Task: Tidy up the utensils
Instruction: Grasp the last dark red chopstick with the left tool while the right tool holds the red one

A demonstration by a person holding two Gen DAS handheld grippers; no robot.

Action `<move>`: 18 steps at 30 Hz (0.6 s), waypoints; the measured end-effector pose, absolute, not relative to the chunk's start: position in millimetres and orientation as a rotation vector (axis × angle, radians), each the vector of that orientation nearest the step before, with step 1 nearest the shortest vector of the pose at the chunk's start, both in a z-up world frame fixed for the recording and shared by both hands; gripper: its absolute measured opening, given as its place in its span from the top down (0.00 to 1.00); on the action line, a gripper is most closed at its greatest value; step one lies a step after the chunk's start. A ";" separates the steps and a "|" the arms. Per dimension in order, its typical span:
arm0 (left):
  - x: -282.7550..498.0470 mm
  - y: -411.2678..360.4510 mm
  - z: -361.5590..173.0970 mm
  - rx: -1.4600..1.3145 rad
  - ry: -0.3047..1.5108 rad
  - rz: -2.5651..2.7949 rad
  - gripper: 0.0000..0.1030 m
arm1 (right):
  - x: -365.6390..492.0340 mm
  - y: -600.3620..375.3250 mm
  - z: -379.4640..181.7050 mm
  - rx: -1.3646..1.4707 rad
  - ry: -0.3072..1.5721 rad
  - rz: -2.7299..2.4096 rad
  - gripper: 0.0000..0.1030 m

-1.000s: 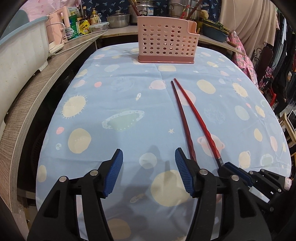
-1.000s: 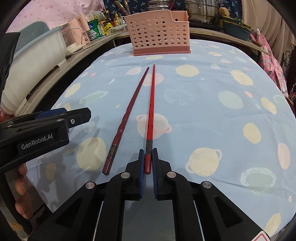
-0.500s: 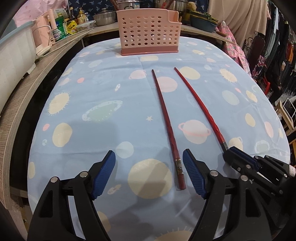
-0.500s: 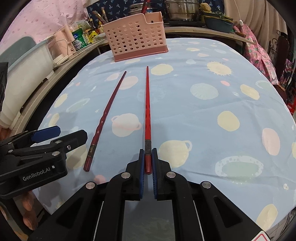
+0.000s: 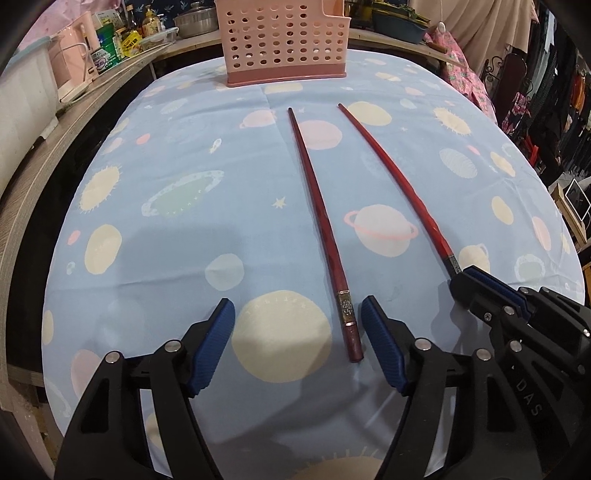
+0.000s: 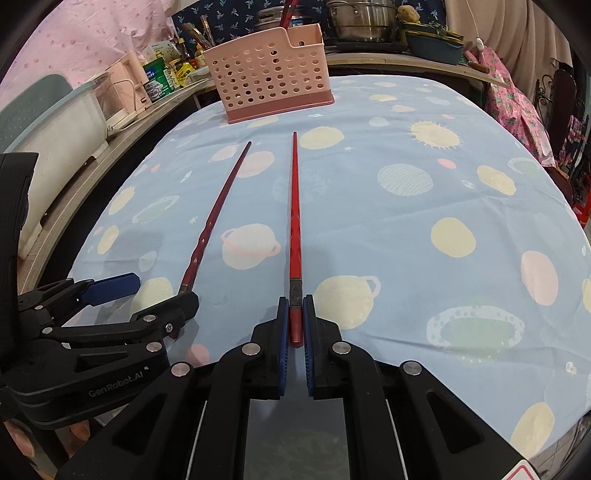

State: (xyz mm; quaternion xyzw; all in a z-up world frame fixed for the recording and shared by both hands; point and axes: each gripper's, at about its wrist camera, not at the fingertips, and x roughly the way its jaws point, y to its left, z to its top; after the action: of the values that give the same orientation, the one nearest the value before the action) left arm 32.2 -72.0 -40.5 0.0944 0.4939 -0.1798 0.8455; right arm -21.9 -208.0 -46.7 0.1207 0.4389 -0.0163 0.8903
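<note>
Two red chopsticks lie on the blue planet-print tablecloth (image 5: 184,258), tips toward a pink perforated utensil basket (image 5: 282,37) at the far edge. My right gripper (image 6: 294,314) is shut on the butt end of the brighter chopstick (image 6: 294,206); it also shows in the left wrist view (image 5: 391,173). My left gripper (image 5: 297,343) is open, and the butt end of the darker chopstick (image 5: 321,229) lies between its fingers, close to the right one. The darker chopstick (image 6: 214,218) and the basket (image 6: 267,85) show in the right wrist view too.
A wooden counter (image 5: 33,166) runs along the left with a white tub (image 5: 22,96), bottles and cans. Pots and bowls stand behind the basket (image 6: 360,22). Clothes hang at the right (image 5: 546,110). The table edge drops off at left and right.
My left gripper has shifted right, so the darker chopstick's butt end now lies between its open fingers. The right gripper stays shut on the brighter chopstick, whose tip has swung away from the darker one.
</note>
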 end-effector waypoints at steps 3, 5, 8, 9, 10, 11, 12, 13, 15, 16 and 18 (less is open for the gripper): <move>32.2 -70.6 -39.9 0.198 1.038 -0.378 0.42 | -21.8 -208.4 -46.6 0.250 0.912 -0.033 0.93; 32.3 -69.8 -39.1 0.197 1.037 -0.378 0.47 | -21.9 -208.0 -46.6 0.250 0.912 -0.034 0.93; 32.4 -69.3 -38.2 0.198 1.035 -0.382 0.58 | -21.8 -208.3 -46.5 0.251 0.912 -0.033 0.93; 32.3 -69.3 -37.6 0.198 1.035 -0.385 0.61 | -21.8 -208.1 -46.5 0.250 0.912 -0.033 0.93; 32.0 -69.2 -37.1 0.197 1.035 -0.388 0.67 | -21.9 -208.0 -46.5 0.251 0.912 -0.034 0.93; 31.8 -69.2 -36.6 0.197 1.035 -0.390 0.72 | -21.8 -208.0 -46.4 0.250 0.912 -0.034 0.93; 31.8 -69.0 -36.3 0.195 1.035 -0.392 0.75 | -21.7 -208.2 -46.3 0.251 0.912 -0.033 0.93; 32.1 -68.5 -35.9 0.193 1.036 -0.393 0.80 | -21.8 -208.1 -46.4 0.251 0.912 -0.033 0.93; 32.8 -68.0 -36.0 0.188 1.040 -0.396 0.88 | -21.7 -208.0 -46.2 0.251 0.912 -0.033 0.93; 33.4 -67.3 -35.8 0.183 1.043 -0.398 0.91 | -21.7 -207.8 -46.2 0.250 0.912 -0.033 0.93; 33.9 -67.2 -36.0 0.179 1.046 -0.400 0.93 | -21.5 -207.8 -46.1 0.250 0.912 -0.032 0.93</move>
State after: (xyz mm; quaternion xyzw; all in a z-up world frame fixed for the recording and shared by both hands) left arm 33.9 -67.2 -36.0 0.0847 0.4956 -0.1893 0.8435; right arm -21.5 -207.8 -46.1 0.1206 0.4391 -0.0153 0.8902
